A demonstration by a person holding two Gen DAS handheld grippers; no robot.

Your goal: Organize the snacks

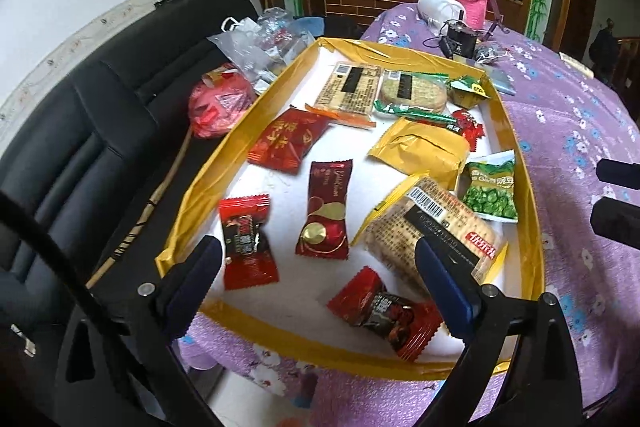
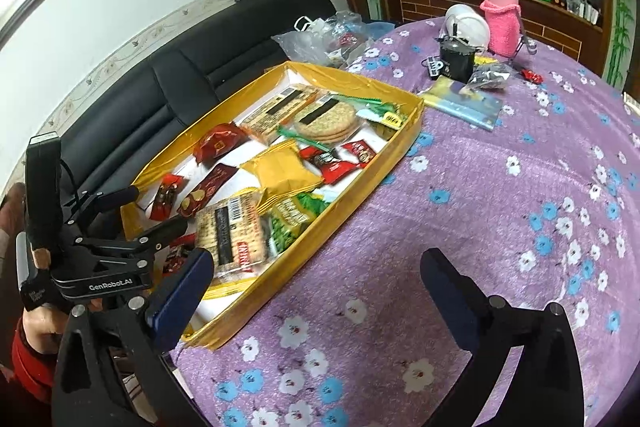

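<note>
A yellow-rimmed tray (image 1: 192, 195) (image 2: 352, 187) with a white floor lies on the purple flowered tablecloth (image 2: 480, 211). It holds several snack packs: a cracker pack (image 1: 432, 227) (image 2: 232, 227), a yellow packet (image 1: 424, 151) (image 2: 284, 171), a green pea bag (image 1: 490, 191), round biscuits (image 1: 412, 91) and red candy wrappers (image 1: 324, 215). My left gripper (image 1: 320, 275) (image 2: 148, 211) hangs open over the tray's near end, with nothing between its pads. My right gripper (image 2: 318, 267) (image 1: 618, 195) stands open above the cloth, just right of the tray, holding nothing.
A black sofa (image 1: 80, 115) runs along the tray's left side, with plastic bags (image 1: 256, 43) and a red bag (image 1: 220, 107) on it. At the table's far end stand a pink bottle (image 2: 502, 23), a white cup (image 2: 468, 23), a black device (image 2: 456, 61) and a booklet (image 2: 464, 103).
</note>
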